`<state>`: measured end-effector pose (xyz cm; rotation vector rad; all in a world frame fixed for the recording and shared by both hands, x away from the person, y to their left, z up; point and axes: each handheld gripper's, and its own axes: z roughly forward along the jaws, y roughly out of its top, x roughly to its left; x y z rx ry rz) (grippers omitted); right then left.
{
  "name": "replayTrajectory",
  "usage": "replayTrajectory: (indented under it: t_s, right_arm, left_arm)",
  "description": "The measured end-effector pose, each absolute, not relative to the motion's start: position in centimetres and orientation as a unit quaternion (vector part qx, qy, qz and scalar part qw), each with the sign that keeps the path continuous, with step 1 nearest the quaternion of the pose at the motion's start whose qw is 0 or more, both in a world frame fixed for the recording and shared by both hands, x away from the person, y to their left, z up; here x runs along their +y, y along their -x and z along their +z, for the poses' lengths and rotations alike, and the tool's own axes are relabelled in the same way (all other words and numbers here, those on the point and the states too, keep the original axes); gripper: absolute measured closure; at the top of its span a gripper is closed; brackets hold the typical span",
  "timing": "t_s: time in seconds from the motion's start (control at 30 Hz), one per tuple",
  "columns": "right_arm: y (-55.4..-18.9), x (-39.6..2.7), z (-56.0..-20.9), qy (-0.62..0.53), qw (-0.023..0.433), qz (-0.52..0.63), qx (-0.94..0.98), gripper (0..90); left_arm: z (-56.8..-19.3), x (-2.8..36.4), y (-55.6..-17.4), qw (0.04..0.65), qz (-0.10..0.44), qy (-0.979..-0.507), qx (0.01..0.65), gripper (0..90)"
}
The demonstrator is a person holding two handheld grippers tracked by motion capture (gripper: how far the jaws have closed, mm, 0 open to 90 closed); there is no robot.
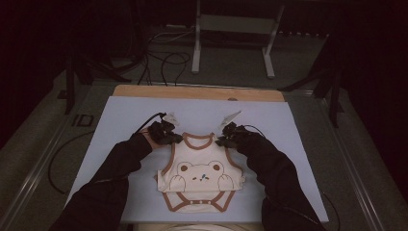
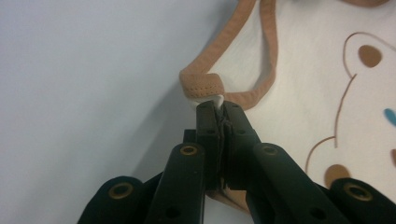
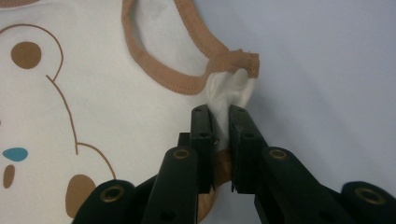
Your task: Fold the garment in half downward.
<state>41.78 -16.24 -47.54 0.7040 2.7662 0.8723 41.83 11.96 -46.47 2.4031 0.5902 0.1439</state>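
Cream bodysuit (image 1: 199,175) with brown trim flat on pale blue worktop (image 1: 125,115) — left tongs (image 2: 218,106) clamped on one shoulder strap, right tongs (image 3: 222,112) clamped on the other, bear print between.

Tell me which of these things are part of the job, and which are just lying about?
In use:
- bodysuit, cream with brown trim and a bear print
- left gripper, shut on one shoulder
- right gripper, shut on the other shoulder
- blue mat under the bodysuit

Lying about:
- metal frame beyond the table
- loose cables on the floor
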Motion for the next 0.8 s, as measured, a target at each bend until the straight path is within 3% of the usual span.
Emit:
replayTrajectory:
  t_s: [0.8]
  right_arm:
    - [-42.4, -16.7, -42.6, -0.226, 0.125, 0.323, 0.911, 82.5]
  left_arm:
    - [-40.4, 12.6, -42.1, 0.351, 0.099, -0.91, 0.199, 87.5]
